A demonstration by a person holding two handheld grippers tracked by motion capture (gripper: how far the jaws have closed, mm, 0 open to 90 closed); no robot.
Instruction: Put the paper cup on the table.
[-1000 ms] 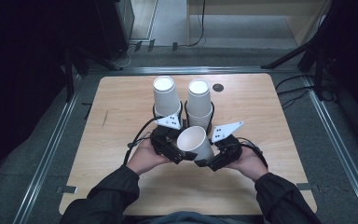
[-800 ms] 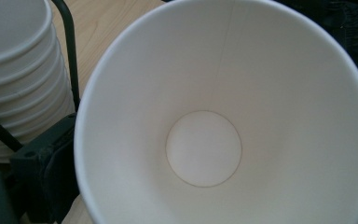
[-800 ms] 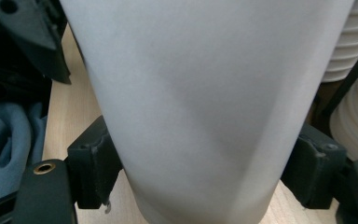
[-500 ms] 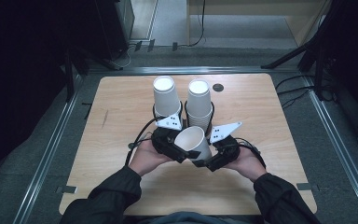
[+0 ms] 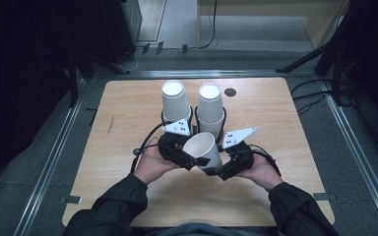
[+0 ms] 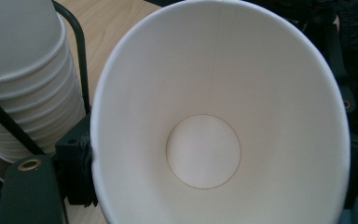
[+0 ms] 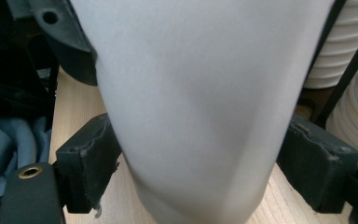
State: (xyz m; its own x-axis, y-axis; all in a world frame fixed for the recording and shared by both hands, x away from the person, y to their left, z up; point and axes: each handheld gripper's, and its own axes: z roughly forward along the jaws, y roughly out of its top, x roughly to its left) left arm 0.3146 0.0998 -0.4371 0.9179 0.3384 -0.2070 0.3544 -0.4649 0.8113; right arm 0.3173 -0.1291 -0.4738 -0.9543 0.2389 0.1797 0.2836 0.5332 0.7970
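1. both grippers first: left gripper [image 5: 189, 158] and right gripper [image 5: 221, 167] sit side by side near the front middle of the wooden table [image 5: 128, 108], with one loose paper cup [image 5: 204, 150] tipped between them, mouth pointing up and toward the left hand [image 5: 150, 164].
2. right gripper's jaws straddle the cup's lower body in the right gripper view [image 7: 191, 107]. its left pad [image 7: 88, 158] is right against the wall, the other pad looks just off it, and the jaws have just been opening, so i'd call it spread around the cup rather than clamped.
3. left gripper's jaws have just been closing a bit. the left gripper view looks straight down into the cup [image 6: 205, 149], with one pad [image 6: 77, 163] touching the outside of the rim. the other jaw is hidden behind the cup, so i can't tell if it actually pinches.
4. behind the grippers stand two stacks of upside-down cups, each in a black wire holder: the left stack [image 5: 174, 101] and the right stack [image 5: 210, 105] (ribbed rims stacked up nicely). both are just beyond the loose cup.
5. right hand [image 5: 261, 169] wraps its gripper from the outer side.
6. smallest bit: a dark round hole [image 5: 231, 92] in the table, near the far edge, right of the stacks.
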